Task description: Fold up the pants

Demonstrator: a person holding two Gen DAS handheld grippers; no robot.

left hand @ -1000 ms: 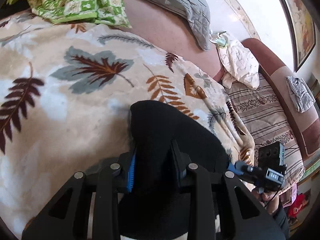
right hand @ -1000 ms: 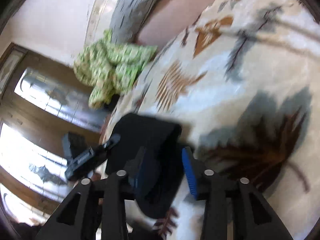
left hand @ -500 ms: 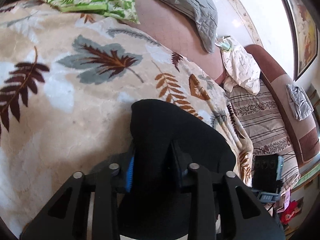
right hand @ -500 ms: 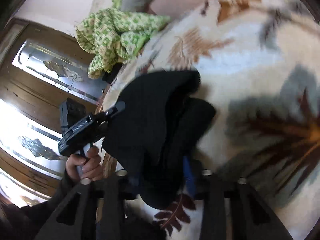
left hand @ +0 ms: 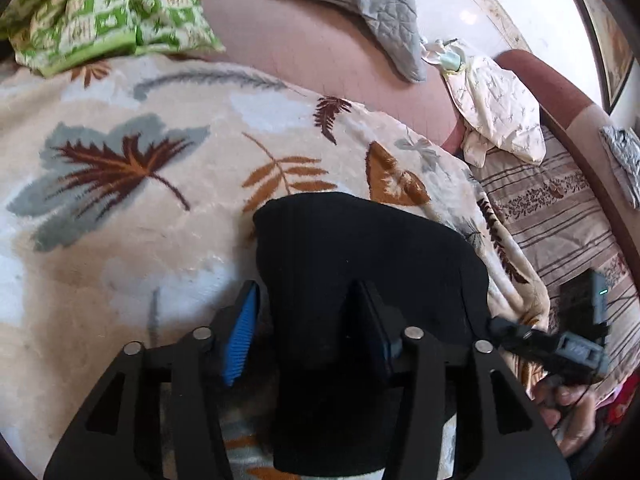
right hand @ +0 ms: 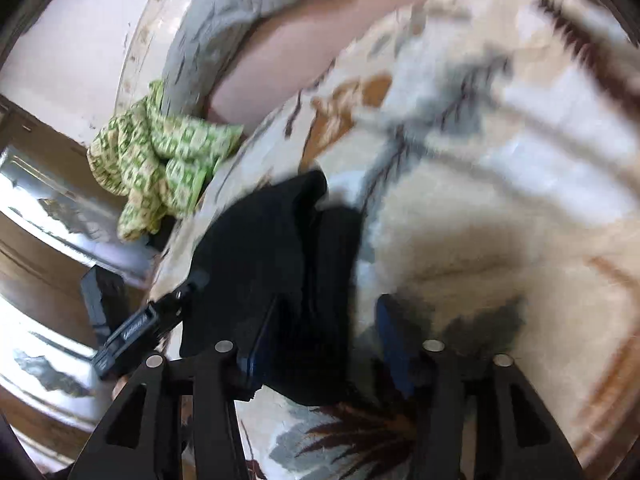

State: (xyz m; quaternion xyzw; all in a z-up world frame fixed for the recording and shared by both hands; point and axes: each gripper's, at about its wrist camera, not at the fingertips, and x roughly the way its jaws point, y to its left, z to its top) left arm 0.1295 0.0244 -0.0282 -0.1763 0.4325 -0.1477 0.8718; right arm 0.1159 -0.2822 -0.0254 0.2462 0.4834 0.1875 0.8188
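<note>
Pants [left hand: 360,264] lay bundled between both your claws, left claw [left hand: 310,326] and right claw [right hand: 320,334] parted, neither pinching cloth.

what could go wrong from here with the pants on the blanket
1. The left tongs stand open around the folded pants; pulling back carelessly, a pad could snag the fabric and undo the fold.
2. The right tongs also stand open over the bundle's edge, in a blurred view, so a bump could shift it.
3. The plush blanket is soft and uneven, so the bundle may slump or spring open.
</note>
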